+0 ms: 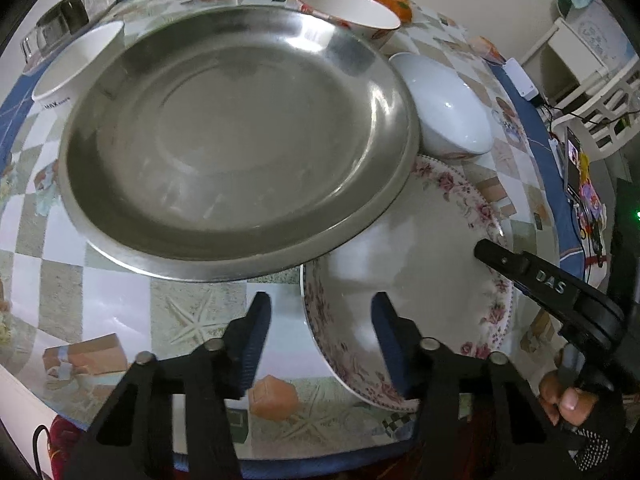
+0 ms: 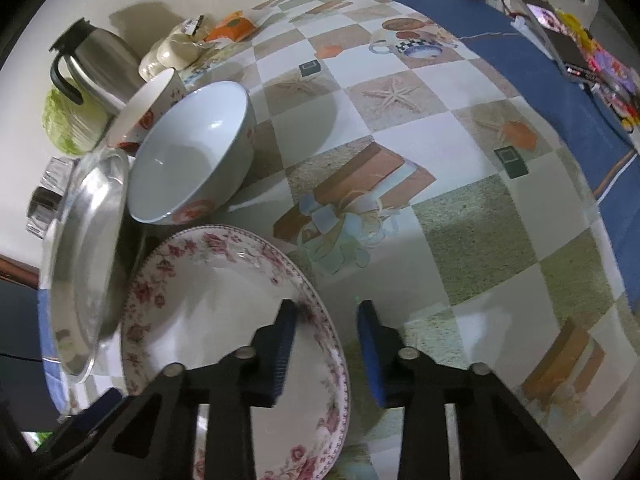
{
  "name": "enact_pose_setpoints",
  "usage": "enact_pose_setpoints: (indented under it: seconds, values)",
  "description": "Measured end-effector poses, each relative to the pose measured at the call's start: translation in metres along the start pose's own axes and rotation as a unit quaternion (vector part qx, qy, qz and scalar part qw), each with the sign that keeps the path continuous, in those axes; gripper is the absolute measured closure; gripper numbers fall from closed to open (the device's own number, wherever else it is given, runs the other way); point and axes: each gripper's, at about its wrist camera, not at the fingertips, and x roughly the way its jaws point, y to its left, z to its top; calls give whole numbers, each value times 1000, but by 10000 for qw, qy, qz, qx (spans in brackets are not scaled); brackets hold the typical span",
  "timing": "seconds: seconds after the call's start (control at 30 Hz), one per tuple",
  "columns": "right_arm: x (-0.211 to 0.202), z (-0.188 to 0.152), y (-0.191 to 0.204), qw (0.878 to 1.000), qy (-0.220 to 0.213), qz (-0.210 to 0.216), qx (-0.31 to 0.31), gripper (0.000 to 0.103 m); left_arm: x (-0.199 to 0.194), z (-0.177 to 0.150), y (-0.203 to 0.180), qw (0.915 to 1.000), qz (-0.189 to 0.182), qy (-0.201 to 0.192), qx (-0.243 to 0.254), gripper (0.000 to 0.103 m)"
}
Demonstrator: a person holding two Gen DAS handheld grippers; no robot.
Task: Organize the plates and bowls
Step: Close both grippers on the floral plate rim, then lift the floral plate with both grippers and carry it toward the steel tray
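A large steel plate [image 1: 236,136] lies on the table, its near right edge resting over a floral plate [image 1: 420,280]. The floral plate shows in the right wrist view [image 2: 208,300] too, with the steel plate [image 2: 88,256] to its left. A white bowl [image 1: 448,104] sits behind the floral plate, also seen in the right wrist view [image 2: 192,160]. My left gripper [image 1: 320,320] is open, its fingers straddling the floral plate's left rim. My right gripper [image 2: 326,332] is open, straddling the plate's right rim; it also shows in the left wrist view [image 1: 520,268].
A red-patterned bowl [image 1: 348,10] and a white bowl [image 1: 76,64] stand behind the steel plate. A steel kettle [image 2: 96,64], a cabbage [image 2: 68,128], packets and glass containers [image 1: 68,20] line the table's back. The blue tablecloth edge [image 2: 560,80] runs at right.
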Motion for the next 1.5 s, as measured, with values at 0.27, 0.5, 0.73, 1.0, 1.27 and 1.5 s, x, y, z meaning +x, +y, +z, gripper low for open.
enact_pose_setpoints:
  seconds: [0.27, 0.5, 0.73, 1.0, 1.27, 1.5]
  values:
    - [-3, 1, 0, 9999, -28, 121, -71, 79, 19, 4, 1, 9998, -69, 152, -119, 73]
    - [-5, 2, -12, 9999, -75, 108, 7, 79, 26, 2, -20, 9997, -101, 110, 187, 76]
    - [-11, 2, -37, 9992, -117, 240, 304, 79, 31, 7, -27, 9993, -244, -25, 286, 76]
    - [-10, 2, -40, 9989, -63, 361, 284, 79, 31, 11, -24, 9990, -372, -115, 220, 76]
    - [-12, 4, -39, 9970, -118, 704, 287, 79, 28, 13, -24, 9986, -483, -190, 125, 76]
    - [-23, 2, -40, 9961, -236, 820, 241, 78, 5, 5, -15, 9969, -612, -397, 285, 76]
